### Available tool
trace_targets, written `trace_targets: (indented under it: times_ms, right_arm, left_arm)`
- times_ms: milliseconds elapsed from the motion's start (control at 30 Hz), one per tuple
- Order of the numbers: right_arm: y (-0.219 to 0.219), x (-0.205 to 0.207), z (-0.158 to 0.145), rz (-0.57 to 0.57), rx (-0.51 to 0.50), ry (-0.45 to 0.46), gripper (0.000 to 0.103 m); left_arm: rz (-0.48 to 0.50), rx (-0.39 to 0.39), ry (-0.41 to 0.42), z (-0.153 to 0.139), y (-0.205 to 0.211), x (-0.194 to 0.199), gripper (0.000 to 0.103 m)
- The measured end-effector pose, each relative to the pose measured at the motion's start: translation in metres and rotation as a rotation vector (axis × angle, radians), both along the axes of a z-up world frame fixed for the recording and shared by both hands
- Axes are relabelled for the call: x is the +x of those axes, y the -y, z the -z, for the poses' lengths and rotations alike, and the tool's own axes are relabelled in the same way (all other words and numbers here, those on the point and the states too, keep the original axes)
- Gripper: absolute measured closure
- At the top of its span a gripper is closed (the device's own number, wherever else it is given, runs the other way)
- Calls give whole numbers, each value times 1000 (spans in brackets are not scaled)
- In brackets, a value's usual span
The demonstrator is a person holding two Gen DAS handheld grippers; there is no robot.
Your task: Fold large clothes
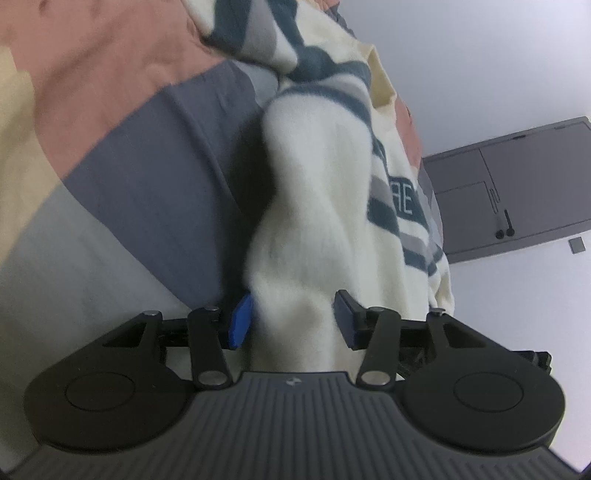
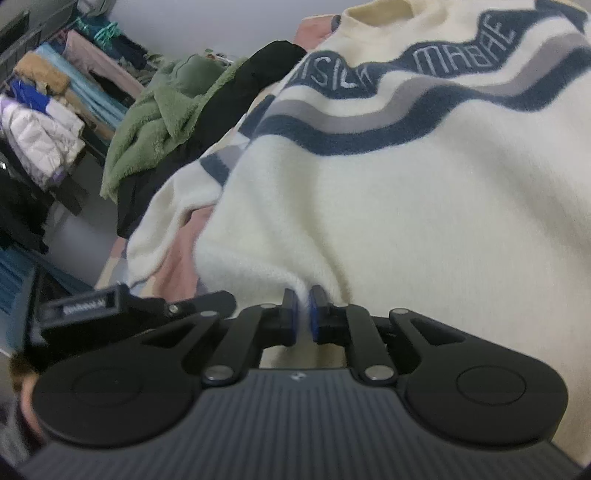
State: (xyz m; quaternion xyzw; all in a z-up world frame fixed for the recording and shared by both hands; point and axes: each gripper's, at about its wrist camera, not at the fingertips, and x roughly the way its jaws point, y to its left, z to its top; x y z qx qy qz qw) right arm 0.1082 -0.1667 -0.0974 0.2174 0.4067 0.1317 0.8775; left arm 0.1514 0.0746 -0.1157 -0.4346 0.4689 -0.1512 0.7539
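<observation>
Your right hand-held gripper (image 2: 303,314) is pinched nearly closed on a small tuck of the sweater's (image 2: 388,206) cream knit, apparently at or near the hem, at the end far from the neck. From that grip the sweater runs straight ahead: its long axis goes from the pads up through the wavy blue and grey bands to the neck opening (image 2: 380,13) at the far end. It is lifted more than laid flat, and a sleeve (image 2: 166,221) droops to the left over the bed (image 2: 173,266).

Your left hand-held gripper (image 1: 293,319) is opened wide, with a thick cream roll of the sweater (image 1: 306,206) passing between the fingers. The blue pad (image 1: 241,321) on the left side sits against the cloth, while the one on the right looks just clear of it, so I judge this hand has no firm hold. In this view the sweater rises away from the fingers, with the striped bed cover (image 1: 140,177) beside it on the left.

So only your right hand has the cloth pinched, and the whole length lies forward of both hands. The next fold probably depends on closing the left on that roll, so both hands carry the near end towards the neck along that axis. The pile of clothes (image 2: 177,114) lies by the bed's left edge, well clear of the fold line.
</observation>
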Motion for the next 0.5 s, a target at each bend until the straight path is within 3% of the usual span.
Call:
trace_targets:
  times_ms: [33, 100, 167, 233, 367, 500]
  right_arm:
    - [3, -2, -1, 11, 20, -2, 92]
    - [8, -4, -3, 22, 37, 6, 92]
    - [8, -7, -7, 21, 23, 26, 92]
    - [8, -9, -10, 22, 22, 40, 91]
    - [4, -20, -24, 2, 45, 136, 91]
    - [-20, -35, -43, -97, 33, 265, 90]
  left_arm:
    - [22, 8, -3, 0, 4, 1, 58]
    - [21, 44, 2, -3, 13, 1, 78]
    - [22, 60, 33, -12, 16, -2, 87]
    - [10, 52, 101, -29, 14, -9, 90]
    - [-72, -115, 226, -54, -8, -35, 94]
    - [-146, -143, 274, -72, -33, -49, 95]
